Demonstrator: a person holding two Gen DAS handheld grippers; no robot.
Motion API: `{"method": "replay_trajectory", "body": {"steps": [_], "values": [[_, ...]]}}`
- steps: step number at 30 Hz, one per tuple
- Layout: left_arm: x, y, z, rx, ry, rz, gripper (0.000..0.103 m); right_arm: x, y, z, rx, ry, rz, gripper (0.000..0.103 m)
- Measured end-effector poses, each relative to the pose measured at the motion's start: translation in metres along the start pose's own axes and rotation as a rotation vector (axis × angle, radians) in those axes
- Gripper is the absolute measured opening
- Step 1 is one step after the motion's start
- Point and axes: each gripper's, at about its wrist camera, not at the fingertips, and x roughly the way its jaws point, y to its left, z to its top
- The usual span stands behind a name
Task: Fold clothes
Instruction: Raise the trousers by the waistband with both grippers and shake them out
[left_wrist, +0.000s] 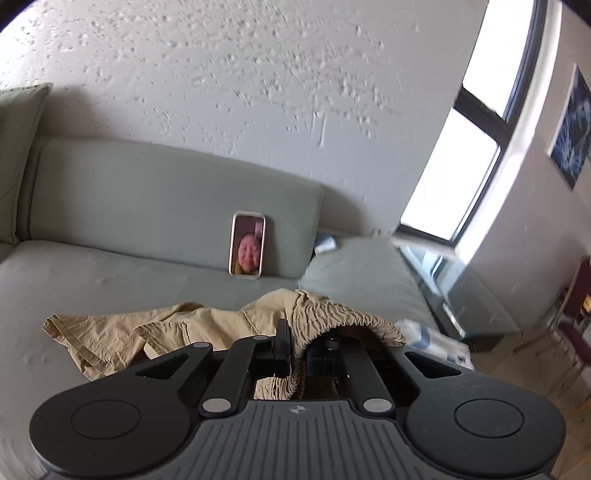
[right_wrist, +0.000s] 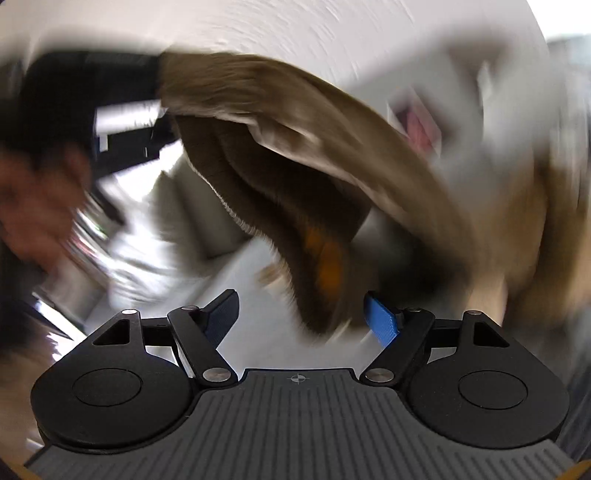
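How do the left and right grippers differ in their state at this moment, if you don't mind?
The left gripper is shut on the elastic waistband of the tan garment; the right gripper is open and clamps nothing, though cloth hangs between its fingers. The left wrist view is fairly sharp, while the right wrist view is heavily motion-blurred. Both are black two-finger grippers at the same garment.

Home living room (grey sofa, window, wall picture)

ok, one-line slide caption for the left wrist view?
Left gripper shut on the elastic waistband of tan shorts over a grey sofa, phone propped behind.
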Motion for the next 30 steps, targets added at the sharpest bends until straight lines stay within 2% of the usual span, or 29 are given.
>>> {"method": "replay_trajectory", "body": {"steps": [1, 2, 3, 4, 5, 7, 11, 13, 14, 15, 17, 18, 20, 23, 24, 26, 27, 29, 30], "values": [[-0.004, 0.003, 0.004, -0.019, -0.026, 0.002, 0.007, 0.005, 0.010, 0.000, -0.075, -0.023, -0.042, 0.076], [-0.007, 0.007, 0.010, -0.046, -0.051, 0.006, 0.007, 0.009, 0.012, 0.003, -0.097, -0.044, -0.062, 0.061], [-0.009, 0.012, 0.016, -0.078, -0.076, 0.011, 0.007, 0.012, 0.011, 0.009, -0.088, -0.053, -0.029, 0.016], [-0.014, 0.019, 0.021, -0.128, -0.112, 0.018, 0.007, 0.015, 0.012, 0.016, -0.093, -0.048, -0.022, 0.011], [-0.022, 0.029, 0.025, -0.189, -0.155, 0.026, 0.007, 0.017, 0.014, 0.023, -0.101, -0.041, -0.020, 0.009], [-0.039, 0.047, 0.031, -0.313, -0.258, 0.027, 0.007, 0.005, 0.026, 0.048, -0.194, -0.124, -0.084, 0.009], [-0.093, 0.071, 0.031, -0.521, -0.572, -0.064, 0.007, -0.036, 0.067, 0.126, -0.416, -0.419, -0.202, 0.009], [-0.118, 0.077, 0.024, -0.592, -0.724, -0.068, 0.008, -0.053, 0.107, 0.157, -0.554, -0.544, -0.209, 0.009], [-0.127, 0.082, 0.019, -0.635, -0.774, -0.058, 0.008, -0.061, 0.127, 0.172, -0.624, -0.605, -0.210, 0.009], [-0.130, 0.089, 0.011, -0.669, -0.766, -0.028, 0.009, -0.062, 0.144, 0.171, -0.708, -0.621, -0.215, 0.010], [-0.127, 0.107, -0.007, -0.721, -0.674, 0.060, 0.009, -0.063, 0.174, 0.162, -0.881, -0.637, -0.225, 0.010], [-0.120, 0.119, -0.021, -0.737, -0.569, 0.091, 0.009, -0.057, 0.174, 0.156, -0.888, -0.540, -0.187, 0.010], [-0.098, 0.144, -0.053, -0.748, -0.285, 0.134, 0.008, -0.044, 0.167, 0.141, -0.870, -0.313, -0.097, 0.010], [-0.072, 0.163, -0.108, -0.649, 0.094, 0.249, 0.025, -0.012, 0.108, 0.112, -0.603, 0.138, 0.059, 0.010], [-0.067, 0.166, -0.121, -0.613, 0.183, 0.274, 0.039, -0.001, 0.087, 0.100, -0.531, 0.238, 0.074, 0.010], [-0.063, 0.168, -0.141, -0.546, 0.315, 0.303, 0.046, 0.012, 0.051, 0.067, -0.419, 0.386, 0.074, 0.010], [-0.063, 0.169, -0.146, -0.528, 0.363, 0.299, 0.048, 0.016, 0.039, 0.053, -0.389, 0.425, 0.077, 0.010], [-0.075, 0.169, -0.148, -0.515, 0.374, 0.295, 0.049, 0.010, 0.030, 0.031, -0.383, 0.453, 0.080, 0.010], [-0.082, 0.168, -0.147, -0.494, 0.362, 0.300, 0.056, 0.003, 0.031, 0.022, -0.404, 0.439, 0.073, 0.010]]}}
